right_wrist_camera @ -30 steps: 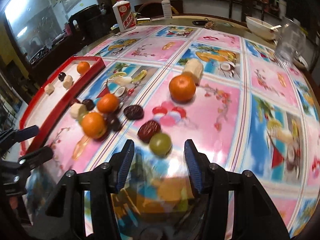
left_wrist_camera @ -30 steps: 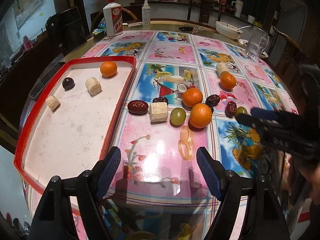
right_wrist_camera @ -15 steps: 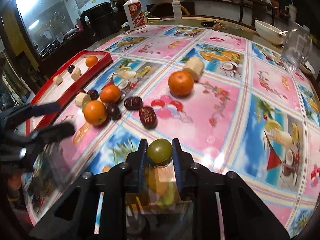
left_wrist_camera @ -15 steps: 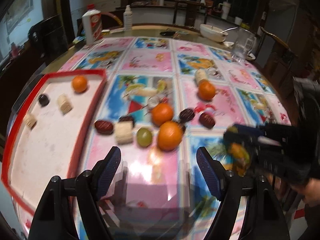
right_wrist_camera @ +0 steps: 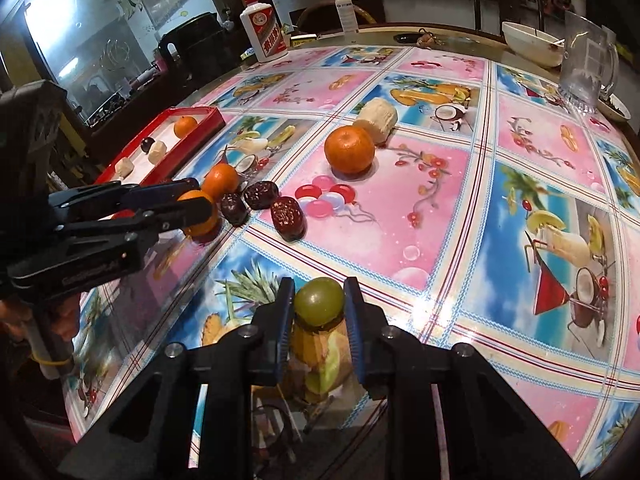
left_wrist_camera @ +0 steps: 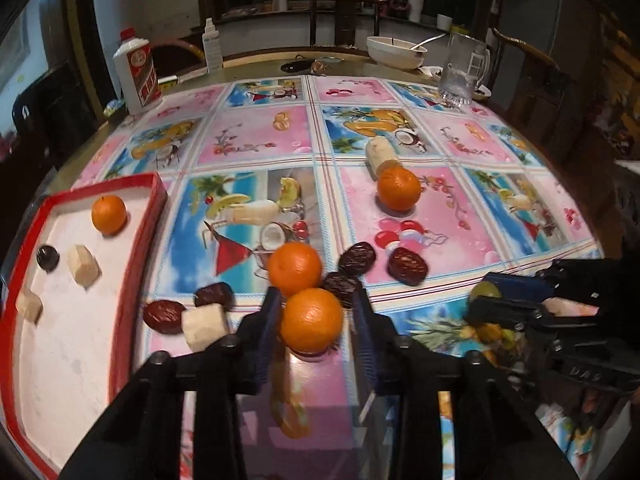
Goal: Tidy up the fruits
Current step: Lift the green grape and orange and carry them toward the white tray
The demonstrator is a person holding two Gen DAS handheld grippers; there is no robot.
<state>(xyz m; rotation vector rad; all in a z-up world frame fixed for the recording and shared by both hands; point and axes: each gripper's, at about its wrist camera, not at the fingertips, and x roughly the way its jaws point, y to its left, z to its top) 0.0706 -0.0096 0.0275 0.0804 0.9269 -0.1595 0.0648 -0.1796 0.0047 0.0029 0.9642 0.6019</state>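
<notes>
four oranges [left_wrist_camera: 311, 319], five dates [left_wrist_camera: 407, 265], one grape [right_wrist_camera: 319, 301]

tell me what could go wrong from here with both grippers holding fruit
1. The left gripper pinches the round orange tangerine only at its widest part; smooth and round, it may slip out when lifted.
2. A second orange tangerine and a dark wrinkled date sit right against it and could get knocked and roll.
3. The right gripper squeezes the small green grape, which could bruise or pop free.
</notes>
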